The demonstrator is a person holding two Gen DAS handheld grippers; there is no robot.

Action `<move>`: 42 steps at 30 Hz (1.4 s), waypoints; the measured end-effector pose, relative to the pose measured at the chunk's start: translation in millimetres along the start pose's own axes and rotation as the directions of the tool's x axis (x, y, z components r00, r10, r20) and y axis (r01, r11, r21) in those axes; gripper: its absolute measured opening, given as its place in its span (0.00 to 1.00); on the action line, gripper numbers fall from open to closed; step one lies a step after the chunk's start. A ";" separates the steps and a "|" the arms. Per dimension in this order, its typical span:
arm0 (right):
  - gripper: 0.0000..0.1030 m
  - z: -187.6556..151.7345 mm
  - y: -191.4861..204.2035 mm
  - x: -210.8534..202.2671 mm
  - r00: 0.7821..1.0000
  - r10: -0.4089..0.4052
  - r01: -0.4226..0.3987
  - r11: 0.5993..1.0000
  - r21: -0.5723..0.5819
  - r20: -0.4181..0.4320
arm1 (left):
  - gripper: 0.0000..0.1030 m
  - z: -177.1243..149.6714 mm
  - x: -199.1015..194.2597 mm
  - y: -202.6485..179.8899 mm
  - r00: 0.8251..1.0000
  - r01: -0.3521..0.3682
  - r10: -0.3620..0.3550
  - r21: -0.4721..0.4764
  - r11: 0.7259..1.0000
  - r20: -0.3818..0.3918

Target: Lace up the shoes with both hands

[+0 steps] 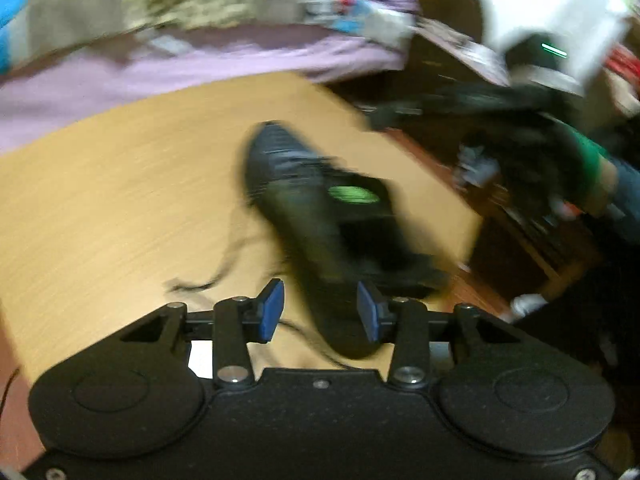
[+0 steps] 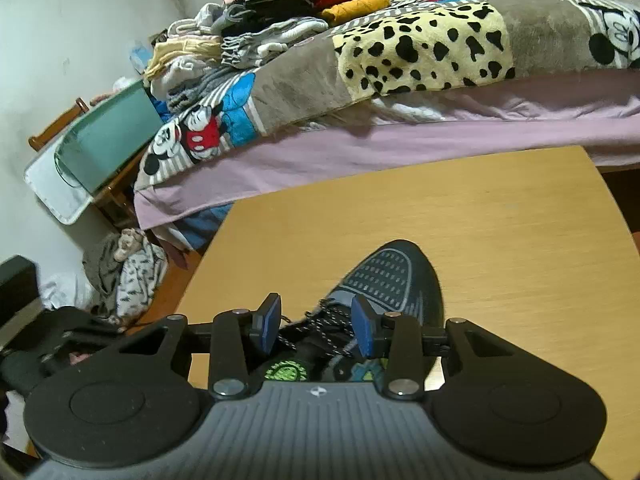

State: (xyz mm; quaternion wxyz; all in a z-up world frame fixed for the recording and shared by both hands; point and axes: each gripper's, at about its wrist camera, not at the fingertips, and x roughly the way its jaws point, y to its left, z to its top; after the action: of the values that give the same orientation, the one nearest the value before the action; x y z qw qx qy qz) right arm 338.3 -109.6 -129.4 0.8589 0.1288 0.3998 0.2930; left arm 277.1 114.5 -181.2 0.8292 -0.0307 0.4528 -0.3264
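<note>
Your shoe (image 2: 384,300) lies on the wooden table (image 2: 520,240), toe toward the bed (image 2: 400,140) piled with folded clothes (image 2: 280,20). Both grippers, left (image 1: 320,312) and right (image 2: 316,326), hang over it with jaws apart, gripping nothing.

We see our left gripper (image 1: 320,310) as a matte black housing with two round caps, silver screws and blue pads (image 1: 274,310). Our right gripper (image 2: 316,330) matches, but with a ribbed grey centre plate.
</note>
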 end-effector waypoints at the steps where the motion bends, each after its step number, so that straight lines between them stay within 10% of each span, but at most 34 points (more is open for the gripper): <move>1: 0.39 0.1 0.2 0.5 1.000 0.007 -0.007 1.000 0.009 0.001 | 0.36 -0.7 2.8 7.0 0.999 -0.040 0.039 -0.048 0.998 -0.012; 12: 0.40 0.9 15.9 14.4 0.997 0.072 -0.072 0.997 0.023 -0.012 | 0.35 -21.3 28.5 55.4 0.993 -0.101 0.121 -0.494 0.863 0.009; 18: 0.43 -0.6 21.8 19.8 0.995 0.096 -0.095 0.995 0.028 -0.026 | 0.21 -16.1 45.0 45.6 0.989 -0.122 0.150 -0.506 0.854 0.015; 20: 0.43 -0.6 20.8 19.8 0.995 0.096 -0.095 0.995 0.031 -0.026 | 0.02 -16.5 52.2 41.2 0.989 -0.123 0.146 -0.481 0.868 0.010; 25: 0.43 -1.5 16.9 19.6 0.996 0.092 -0.091 0.995 0.043 -0.022 | 0.01 0.4 28.4 42.5 0.984 -0.053 0.129 -0.486 0.872 0.125; 32: 0.43 -5.7 28.8 21.2 0.994 0.105 -0.105 0.994 -0.037 -0.003 | 0.01 28.5 -28.8 49.9 0.922 0.181 0.064 -0.573 0.800 0.381; 42: 0.42 -22.4 80.9 35.5 1.000 0.003 0.009 0.913 -0.407 0.029 | 0.01 53.2 -31.2 37.7 0.833 0.461 -0.123 -0.552 0.695 0.540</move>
State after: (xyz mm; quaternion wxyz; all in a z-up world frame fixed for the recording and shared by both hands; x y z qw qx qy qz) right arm 306.9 -24.1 -128.8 0.8731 -0.0492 0.3177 0.3666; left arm 325.7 148.9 -140.2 0.7808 -0.4731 0.3158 -0.2585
